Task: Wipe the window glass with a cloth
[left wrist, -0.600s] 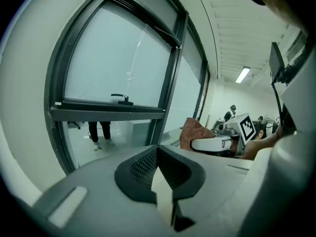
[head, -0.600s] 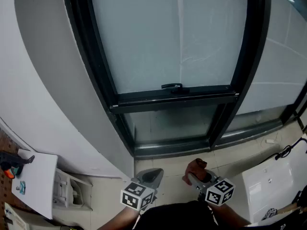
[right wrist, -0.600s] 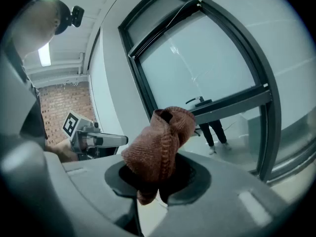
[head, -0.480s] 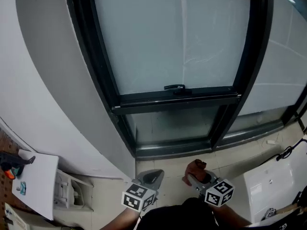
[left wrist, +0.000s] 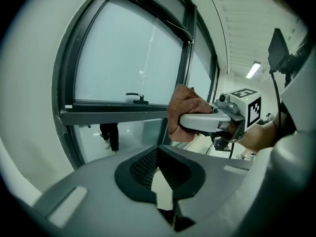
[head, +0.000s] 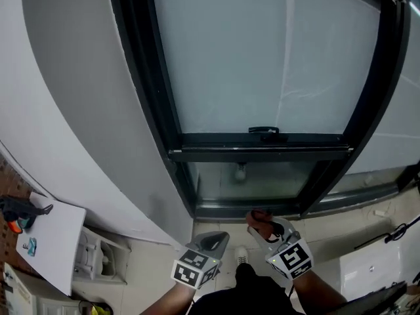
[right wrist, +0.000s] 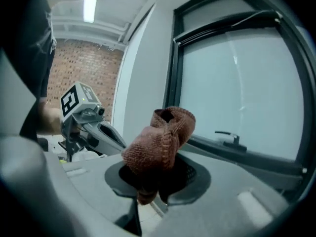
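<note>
The window glass (head: 262,58) is a tall frosted pane in a black frame, with a black handle (head: 264,130) on its bottom rail. My right gripper (head: 262,227) is shut on a bunched reddish-brown cloth (head: 258,216), low down by the foot of the frame and apart from the glass. The right gripper view shows the cloth (right wrist: 160,142) standing up out of the jaws, with the pane (right wrist: 247,83) beyond. My left gripper (head: 218,238) hangs beside it, shut and holding nothing. From the left gripper view, the cloth (left wrist: 185,110) sits at the right gripper's tip, short of the window (left wrist: 123,58).
A smaller lower pane (head: 252,179) sits under the handle rail; a person's legs (left wrist: 109,135) show through it. A white board (head: 49,241) with a dark and orange tool (head: 20,212) is at lower left. A white unit (head: 374,268) and a cable (head: 400,231) are at lower right.
The head view has swung, so the window sits lower and further right. My right gripper has moved forward with the cloth toward the foot of the frame. The left gripper has barely moved.
</note>
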`<state>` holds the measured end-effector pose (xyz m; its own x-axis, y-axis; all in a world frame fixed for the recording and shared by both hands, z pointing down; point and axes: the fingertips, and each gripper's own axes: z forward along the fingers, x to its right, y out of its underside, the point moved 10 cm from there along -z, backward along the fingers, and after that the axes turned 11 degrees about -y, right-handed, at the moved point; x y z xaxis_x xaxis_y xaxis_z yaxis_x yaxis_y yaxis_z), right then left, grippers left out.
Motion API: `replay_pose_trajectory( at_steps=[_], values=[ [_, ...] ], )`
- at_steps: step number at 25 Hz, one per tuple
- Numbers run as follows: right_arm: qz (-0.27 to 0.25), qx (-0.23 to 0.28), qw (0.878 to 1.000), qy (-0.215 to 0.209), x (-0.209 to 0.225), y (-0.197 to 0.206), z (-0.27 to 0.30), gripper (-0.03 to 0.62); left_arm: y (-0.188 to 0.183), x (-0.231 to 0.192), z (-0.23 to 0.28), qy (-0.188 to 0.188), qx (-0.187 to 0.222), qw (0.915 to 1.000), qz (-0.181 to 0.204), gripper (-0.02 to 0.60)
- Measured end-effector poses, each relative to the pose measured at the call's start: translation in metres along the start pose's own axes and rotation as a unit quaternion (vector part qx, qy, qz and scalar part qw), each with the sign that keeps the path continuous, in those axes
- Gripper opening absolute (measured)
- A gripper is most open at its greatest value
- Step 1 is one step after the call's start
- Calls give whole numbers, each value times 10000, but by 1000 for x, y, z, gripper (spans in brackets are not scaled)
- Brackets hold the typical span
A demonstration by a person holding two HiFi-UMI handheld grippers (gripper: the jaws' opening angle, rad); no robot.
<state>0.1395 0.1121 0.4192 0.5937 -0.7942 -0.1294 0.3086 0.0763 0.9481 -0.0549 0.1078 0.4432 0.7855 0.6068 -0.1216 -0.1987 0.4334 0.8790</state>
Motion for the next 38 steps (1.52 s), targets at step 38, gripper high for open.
replay_pose_trajectory(
  at_steps=[38],
  values=[
    [-6071,-717,7310,3034,214,-354,277,92,-156,-151,115,-482,705,9963,76,18]
  ],
)
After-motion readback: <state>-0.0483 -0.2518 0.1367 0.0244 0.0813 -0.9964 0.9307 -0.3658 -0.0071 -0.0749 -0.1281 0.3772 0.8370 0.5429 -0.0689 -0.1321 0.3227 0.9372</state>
